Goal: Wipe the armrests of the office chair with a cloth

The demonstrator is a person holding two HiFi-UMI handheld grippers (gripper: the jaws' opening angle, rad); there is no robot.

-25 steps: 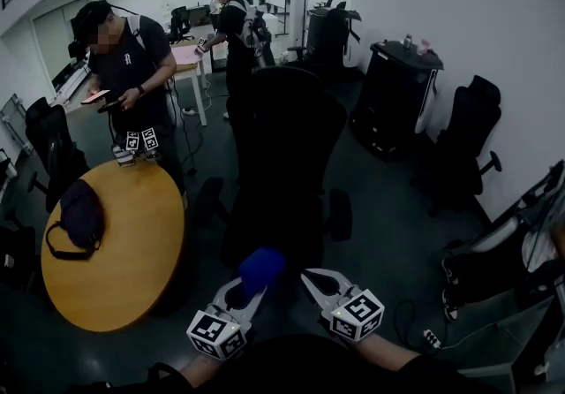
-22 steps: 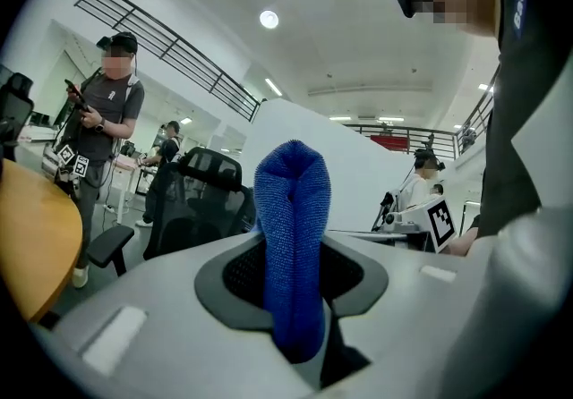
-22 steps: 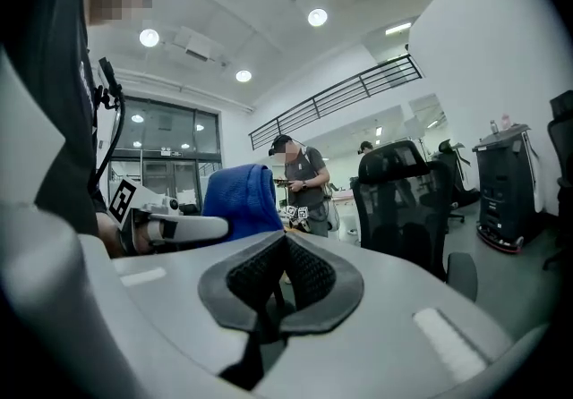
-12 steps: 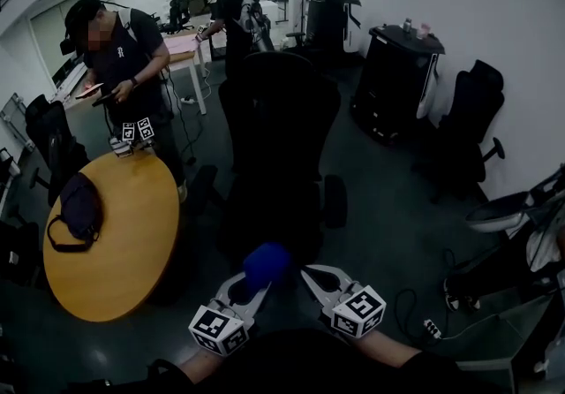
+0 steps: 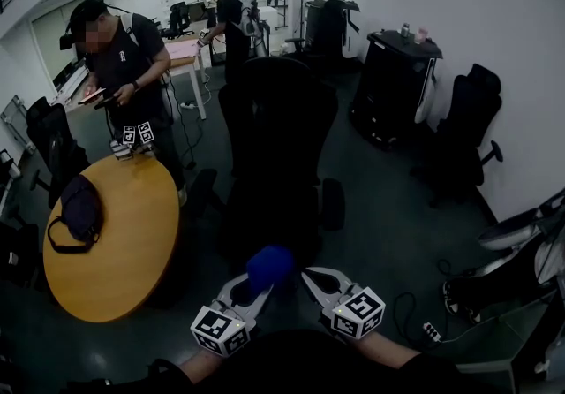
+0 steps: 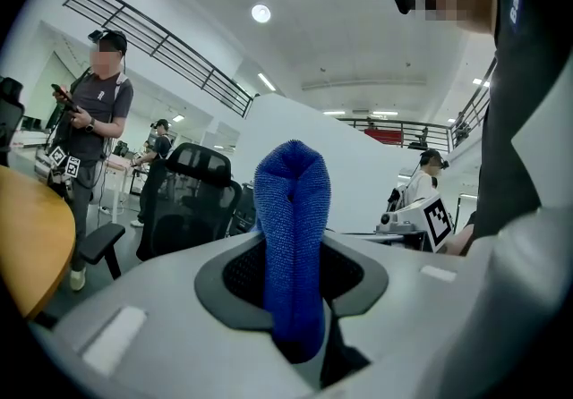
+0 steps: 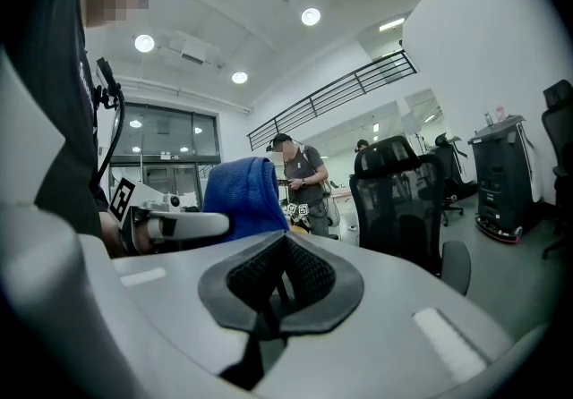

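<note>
I'm facing the office chair (image 5: pixel 278 118), left gripper (image 6: pixel 291 276) pinching the blue cloth (image 6: pixel 291 209), right gripper (image 7: pixel 273 290) pressed together, empty. Armrest (image 5: pixel 333 204) not yet wiped; next probably means lowering the cloth onto it.

We see a blue cloth (image 5: pixel 269 267) with a knitted surface, folded into an upright roll. It is pinched between the closed jaws of the left hand-held gripper (image 5: pixel 254 288), and its rounded top stands above them. The black office chair (image 5: pixel 278 118) stands upright just beyond it. Its two dark armrests (image 5: pixel 205 192) (image 5: pixel 333 203) stick out at both sides, apart from the cloth.
</note>
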